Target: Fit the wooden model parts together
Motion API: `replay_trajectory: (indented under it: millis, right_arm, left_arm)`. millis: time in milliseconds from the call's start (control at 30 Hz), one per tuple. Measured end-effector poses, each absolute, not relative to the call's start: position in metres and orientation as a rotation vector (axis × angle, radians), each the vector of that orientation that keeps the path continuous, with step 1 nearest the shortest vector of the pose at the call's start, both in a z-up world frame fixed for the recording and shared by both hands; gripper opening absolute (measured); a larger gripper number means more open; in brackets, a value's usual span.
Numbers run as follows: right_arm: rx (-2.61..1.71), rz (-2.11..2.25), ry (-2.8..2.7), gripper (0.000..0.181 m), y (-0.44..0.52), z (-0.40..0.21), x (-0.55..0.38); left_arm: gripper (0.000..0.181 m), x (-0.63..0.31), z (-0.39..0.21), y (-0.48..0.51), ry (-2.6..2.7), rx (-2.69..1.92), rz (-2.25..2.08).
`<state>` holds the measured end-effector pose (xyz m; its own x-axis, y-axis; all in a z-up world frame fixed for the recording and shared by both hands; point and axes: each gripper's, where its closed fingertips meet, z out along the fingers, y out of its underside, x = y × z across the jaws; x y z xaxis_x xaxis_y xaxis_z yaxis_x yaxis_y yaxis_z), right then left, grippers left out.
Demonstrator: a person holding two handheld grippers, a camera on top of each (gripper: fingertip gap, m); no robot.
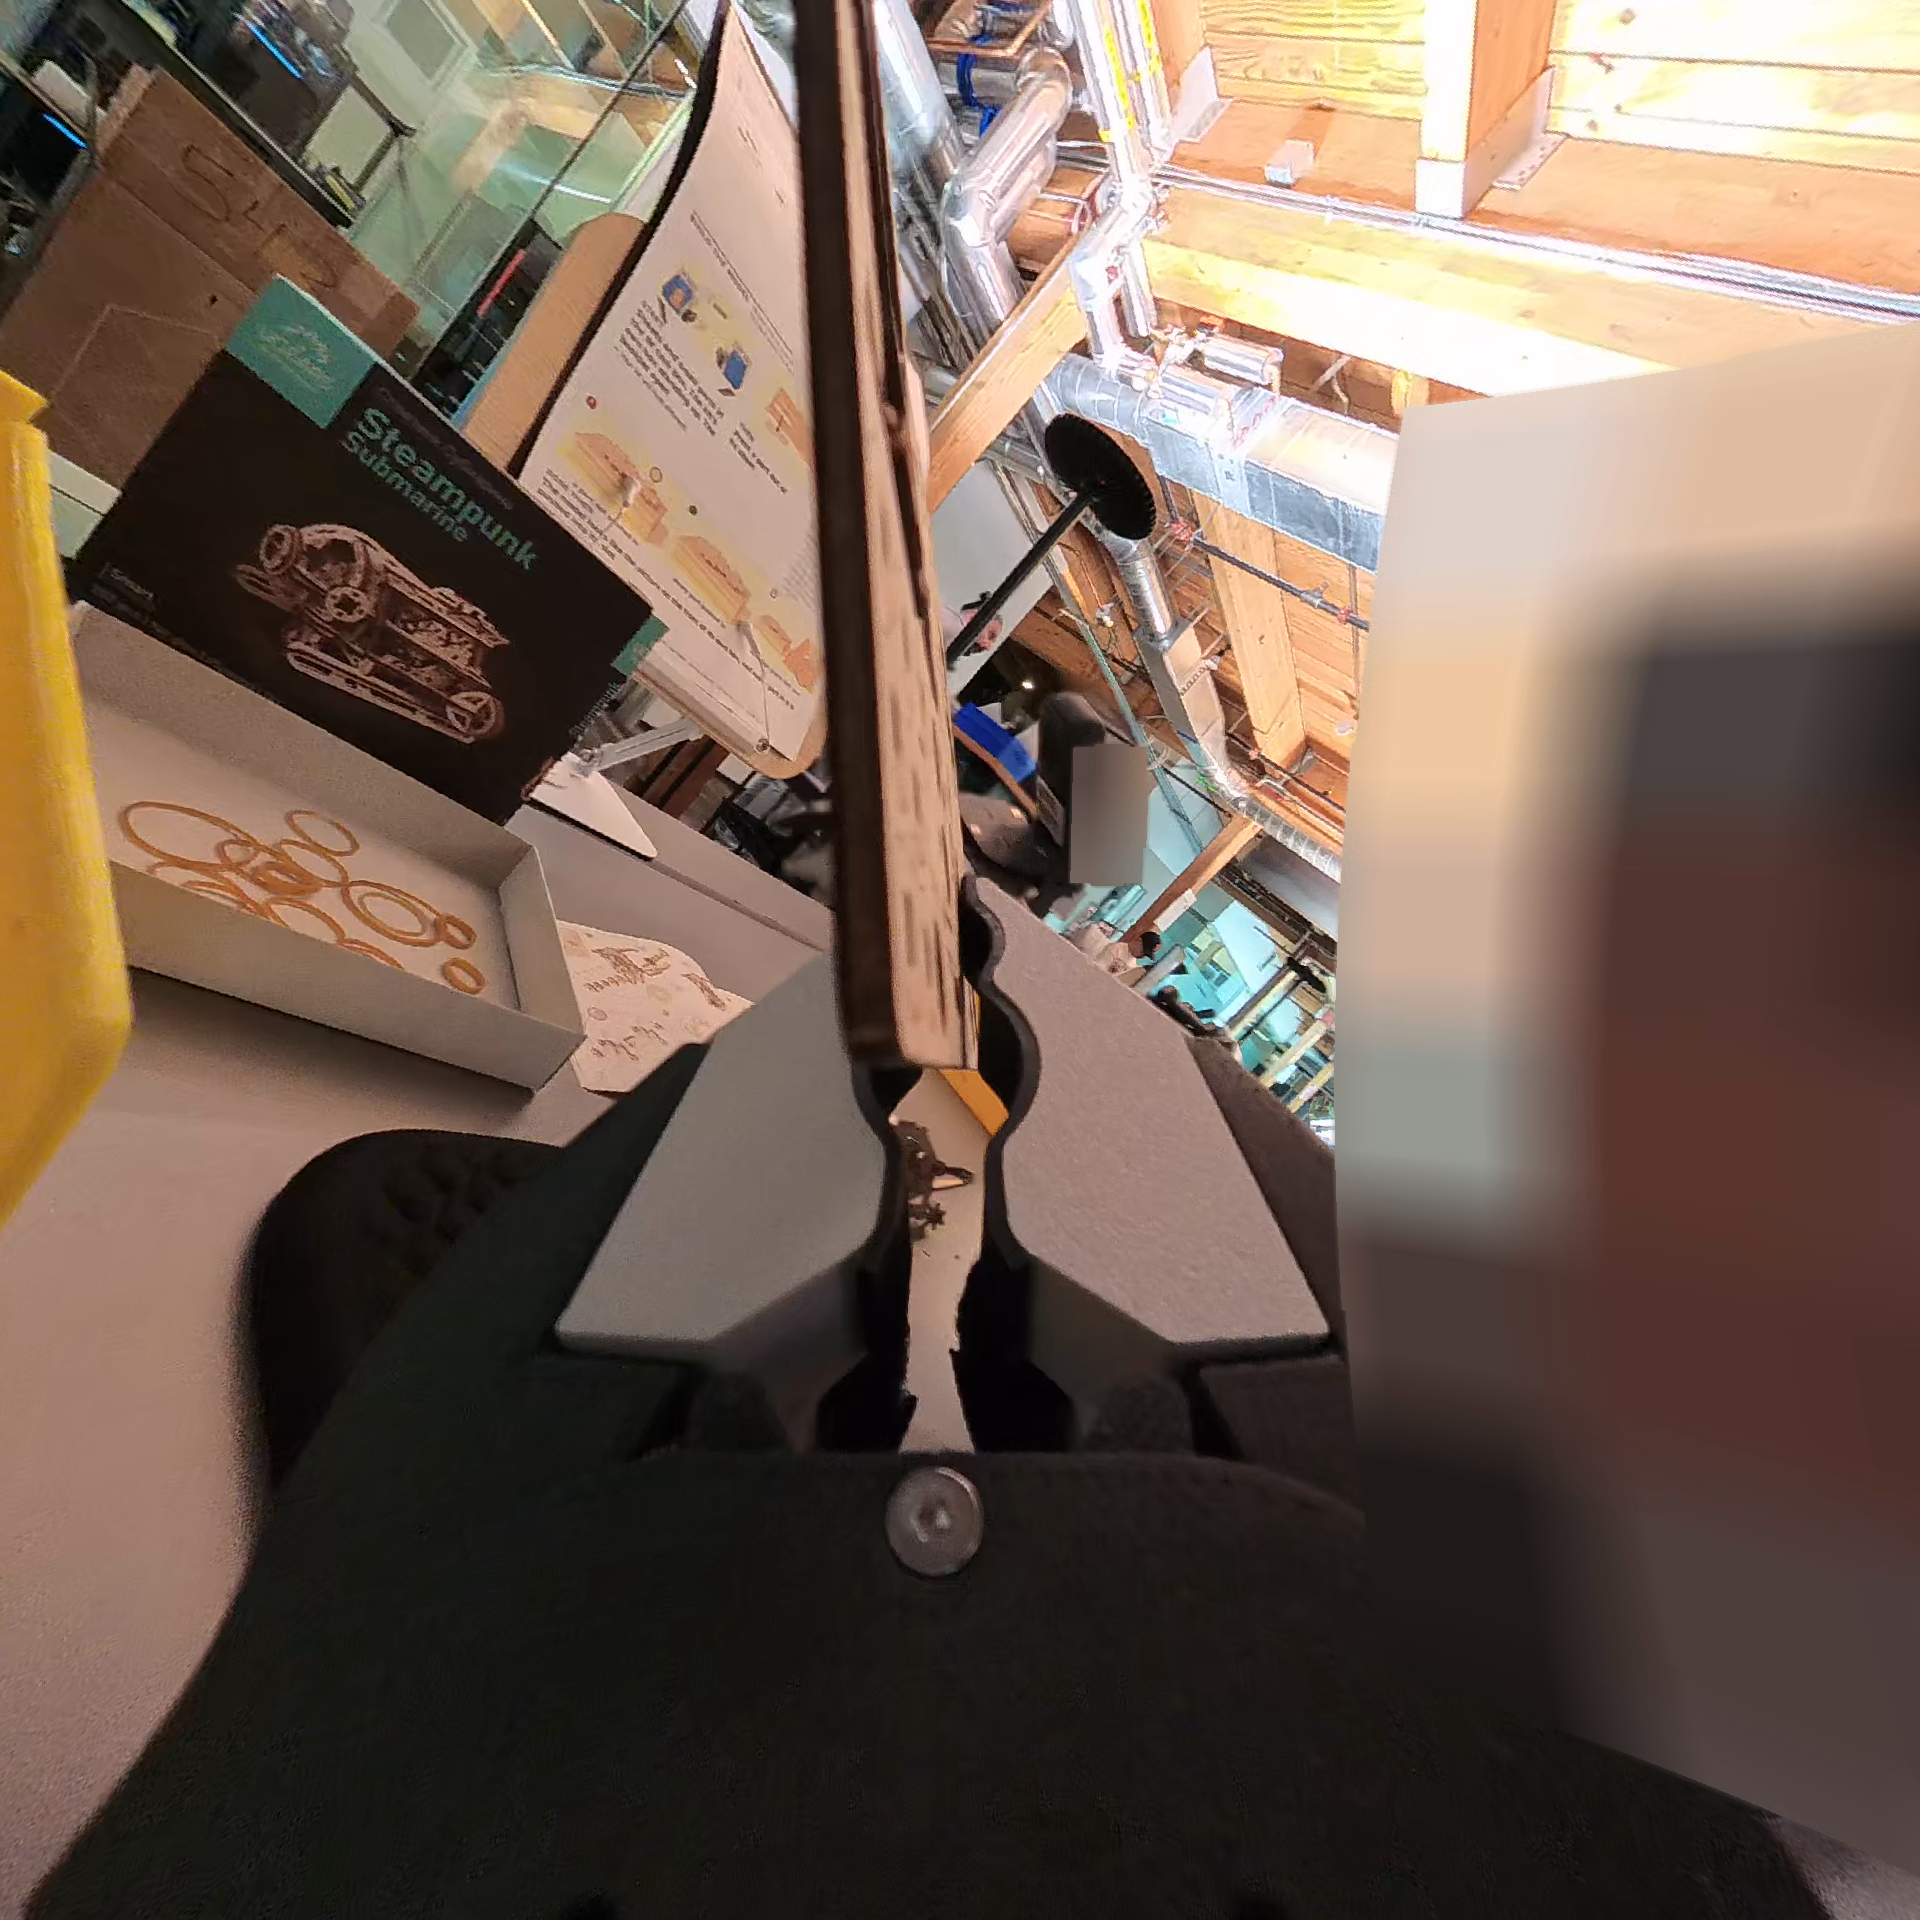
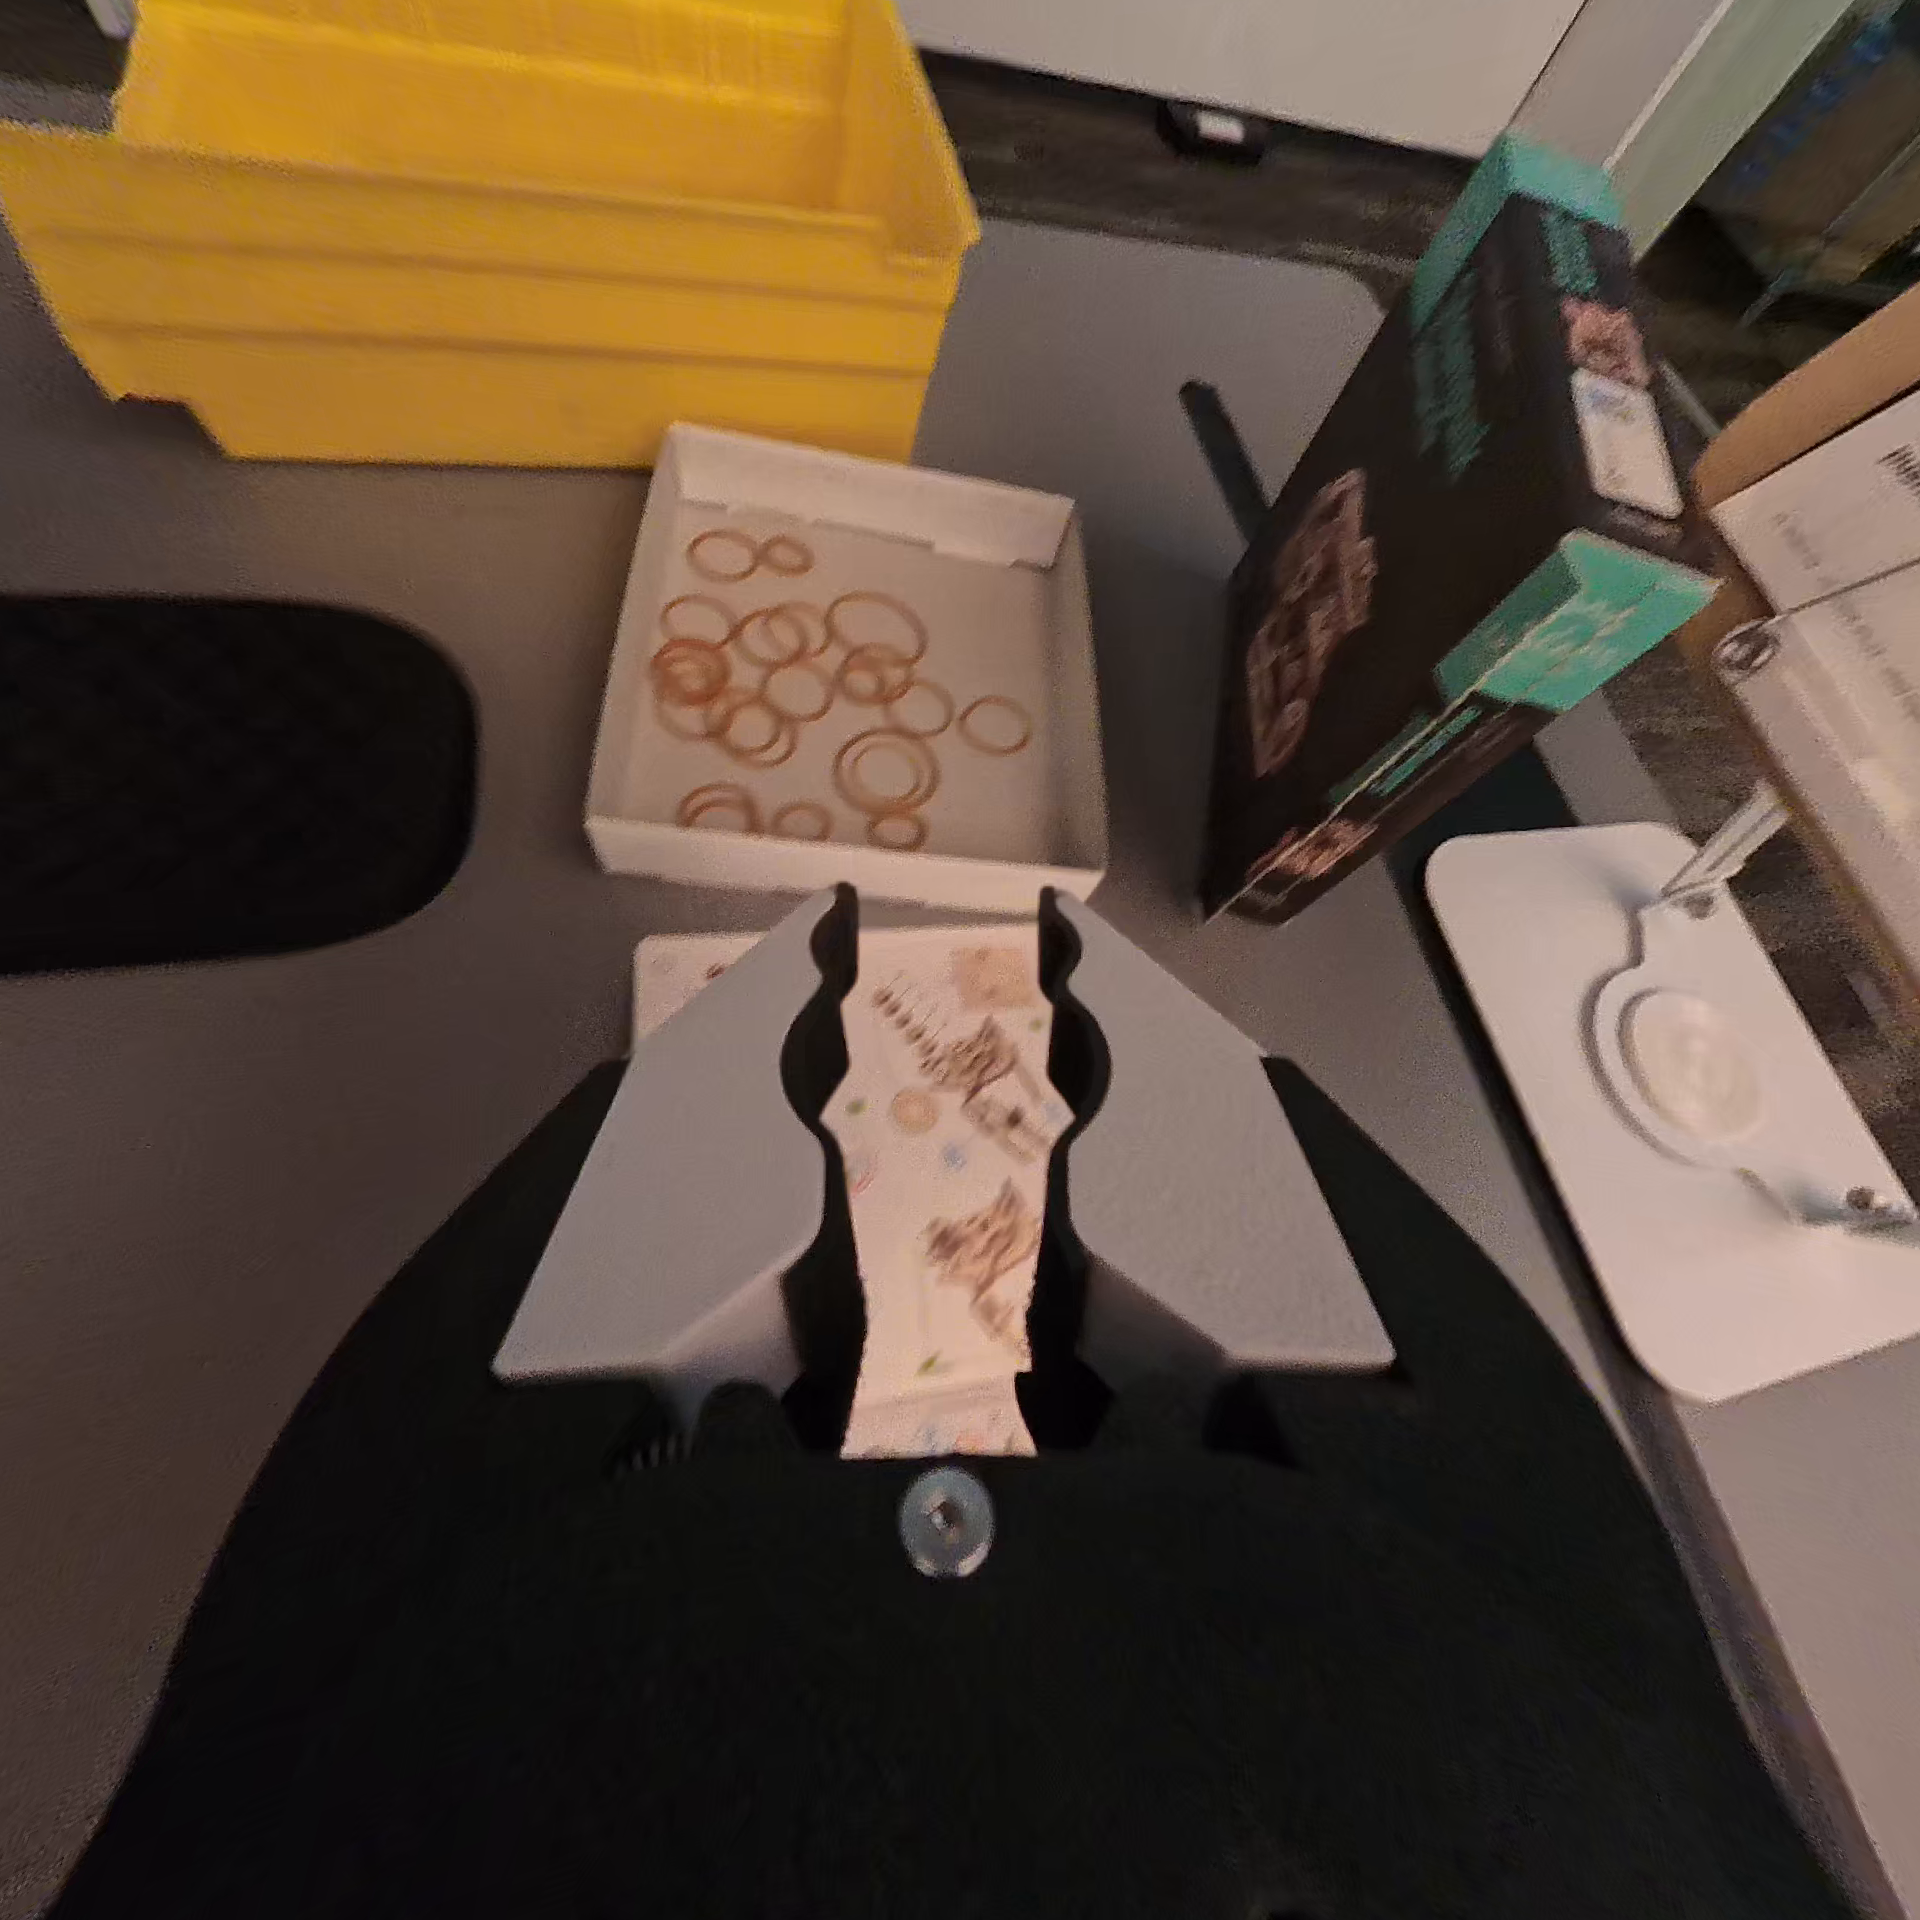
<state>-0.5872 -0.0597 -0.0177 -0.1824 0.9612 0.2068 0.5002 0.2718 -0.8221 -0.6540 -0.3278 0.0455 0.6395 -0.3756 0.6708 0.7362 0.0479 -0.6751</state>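
My left gripper (image 1: 920, 971) is shut on a thin wooden model sheet (image 1: 883, 520). The sheet stands edge-on and rises to the top of the left wrist view. My right gripper (image 2: 945, 904) is open and empty above a white printed sheet (image 2: 940, 1164) with small wooden parts on it. That printed sheet also shows in the left wrist view (image 1: 644, 997). A white shallow box (image 2: 1081, 727) just beyond the right gripper holds several thin wooden rings (image 2: 810, 686). The box (image 1: 540, 935) and rings (image 1: 291, 873) also show left of the left gripper.
A yellow bin (image 2: 499, 281) stands at the back left, also in the left wrist view (image 1: 42, 810). A black pad (image 2: 208, 779) lies left. The dark kit box (image 2: 1382, 582) stands right, beside a white stand base (image 2: 1621, 1226). An instruction page (image 1: 717, 416) stands behind. There is about 30 cm between the tips of the two grippers.
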Motion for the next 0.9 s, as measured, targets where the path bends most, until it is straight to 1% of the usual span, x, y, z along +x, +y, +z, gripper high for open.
replay_trajectory:
  millis: [167, 267, 367, 467, 533, 733, 833, 900]
  right_arm:
    - [-1.392, 0.705, -1.839, 0.033, -0.079, -0.027, -0.530]
    - [-1.459, 0.617, -1.882, 0.033, -0.078, -0.048, -0.501]
    - [-1.530, 0.637, -1.904, 0.034, -0.085, -0.071, -0.492]
    - [-1.612, 0.579, -1.935, 0.048, -0.090, -0.096, -0.500]
    - [-1.635, 0.528, -1.986, 0.053, -0.098, -0.109, -0.509]
    - [-1.654, 0.131, -2.100, 0.054, -0.089, -0.134, -0.514]
    - [-1.628, -0.006, -2.107, 0.049, -0.081, -0.138, -0.519]
    - [-1.622, -0.051, -2.117, 0.040, -0.079, -0.140, -0.521]
  left_arm:
    - [0.000, -0.646, 0.045, -0.335, -0.330, -1.241, -0.912]
    - [0.001, -0.640, 0.044, -0.340, -0.320, -1.230, -0.927]
    - [0.000, -0.634, 0.043, -0.345, -0.315, -1.225, -0.938]
    - [0.000, -0.626, 0.046, -0.348, -0.302, -1.224, -0.948]
    - [0.001, -0.621, 0.049, -0.351, -0.288, -1.228, -0.941]
    - [0.002, -0.617, 0.053, -0.357, -0.276, -1.234, -0.921]
    - [0.000, -0.619, 0.054, -0.358, -0.283, -1.228, -0.927]
    - [0.000, -0.619, 0.054, -0.357, -0.286, -1.230, -0.926]
